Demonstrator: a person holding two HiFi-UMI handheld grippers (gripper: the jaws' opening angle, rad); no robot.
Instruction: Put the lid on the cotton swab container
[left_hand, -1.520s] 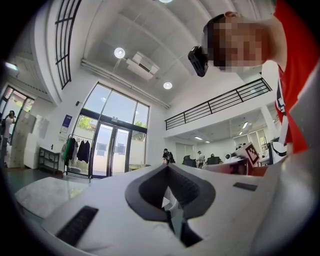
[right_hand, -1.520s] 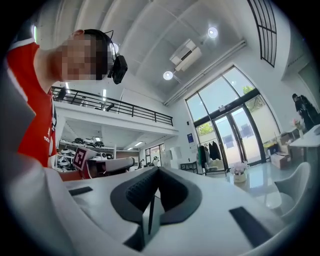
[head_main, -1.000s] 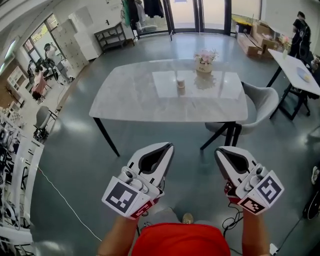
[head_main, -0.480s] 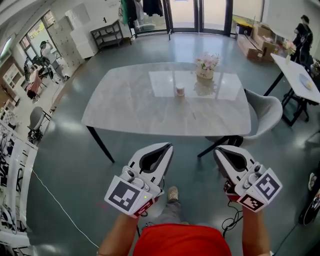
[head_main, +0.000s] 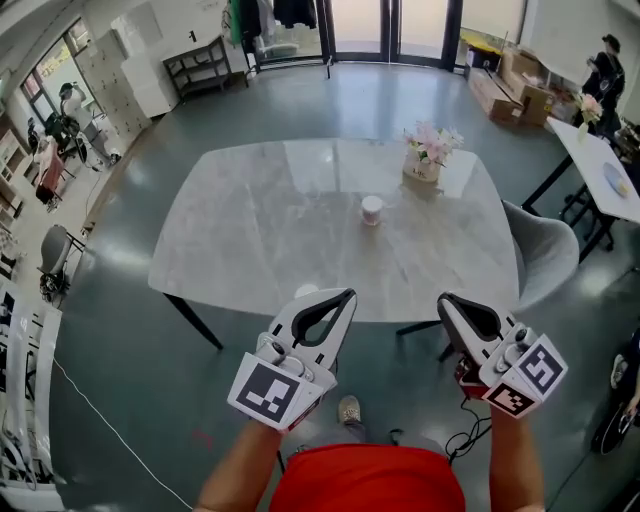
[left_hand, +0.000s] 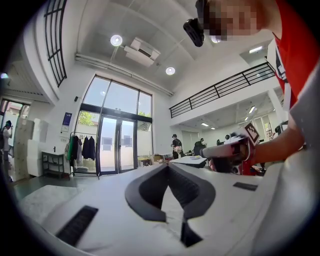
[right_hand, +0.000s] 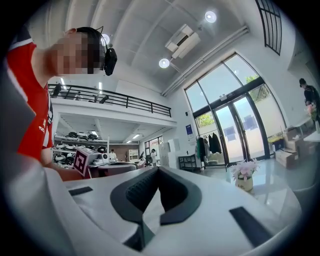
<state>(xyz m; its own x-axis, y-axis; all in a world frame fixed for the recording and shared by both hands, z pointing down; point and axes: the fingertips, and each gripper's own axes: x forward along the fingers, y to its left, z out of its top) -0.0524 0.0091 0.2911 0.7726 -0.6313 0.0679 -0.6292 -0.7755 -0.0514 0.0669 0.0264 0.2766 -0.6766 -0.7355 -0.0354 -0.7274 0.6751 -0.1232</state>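
The cotton swab container (head_main: 371, 210), a small white cylinder, stands near the middle of the marble table (head_main: 250, 230). A small white round thing (head_main: 305, 291), perhaps the lid, lies at the table's near edge, half hidden behind my left gripper (head_main: 346, 294). Both grippers hang in the air before the table's near edge, jaws shut and empty. My right gripper (head_main: 445, 299) is to the right, level with the left. In the left gripper view the shut left gripper (left_hand: 167, 167) points up at the hall. The right gripper view shows my right gripper (right_hand: 158, 170) closed too.
A pot of pink flowers (head_main: 428, 154) stands on the table behind the container, and shows as the flower pot (right_hand: 244, 180) in the right gripper view. A grey chair (head_main: 545, 255) sits at the table's right side. Another white table (head_main: 600, 165) and boxes (head_main: 510, 85) are far right.
The table has come nearer and now reaches up to the gripper tips. Both grippers keep the same pose, shut and empty.
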